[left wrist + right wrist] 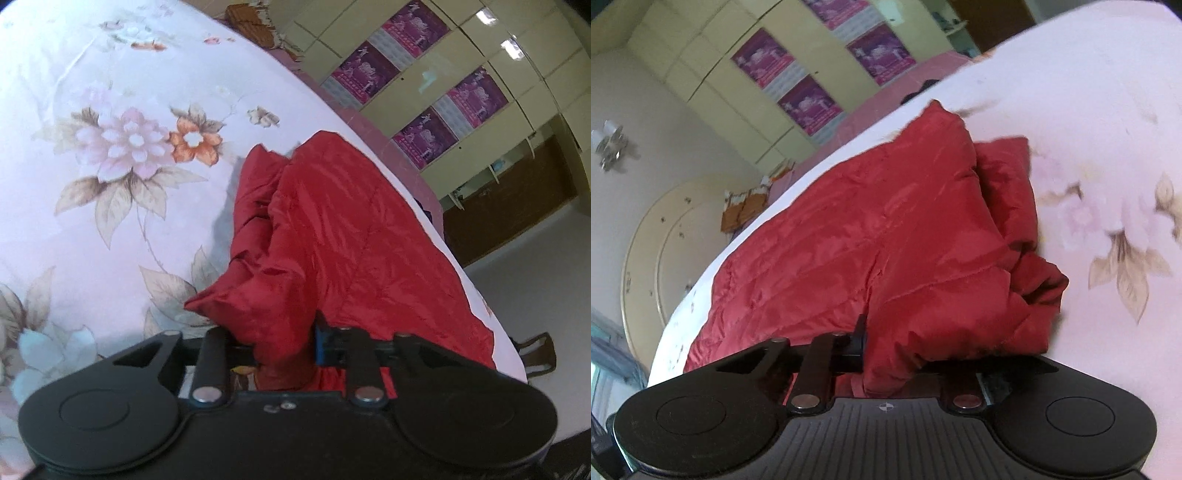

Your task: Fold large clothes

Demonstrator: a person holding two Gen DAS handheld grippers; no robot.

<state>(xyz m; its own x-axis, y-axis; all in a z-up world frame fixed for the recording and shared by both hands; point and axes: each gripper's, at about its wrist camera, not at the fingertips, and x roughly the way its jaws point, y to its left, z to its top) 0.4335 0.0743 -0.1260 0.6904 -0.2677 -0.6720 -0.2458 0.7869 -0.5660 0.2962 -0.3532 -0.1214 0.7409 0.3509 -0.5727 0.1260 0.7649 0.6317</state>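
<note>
The floral bedsheet (110,74) lies smooth beneath the red quilted jacket (332,229), which sprawls toward the bed's edge at two o'clock. It looks puffy, light and slick, likely to slide, so hems and corners seem the safest holds. The left gripper (280,347) and right gripper (897,354) each pinch a bunched fold.

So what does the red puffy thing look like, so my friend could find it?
Look at the big bed with the pale floral bedsheet. Near its edge, on the wardrobe side, lies a shiny red quilted jacket, bunched and gripped by the left gripper and the right gripper. It is the only plain red, puffy thing on the pale flowered sheet.
</note>
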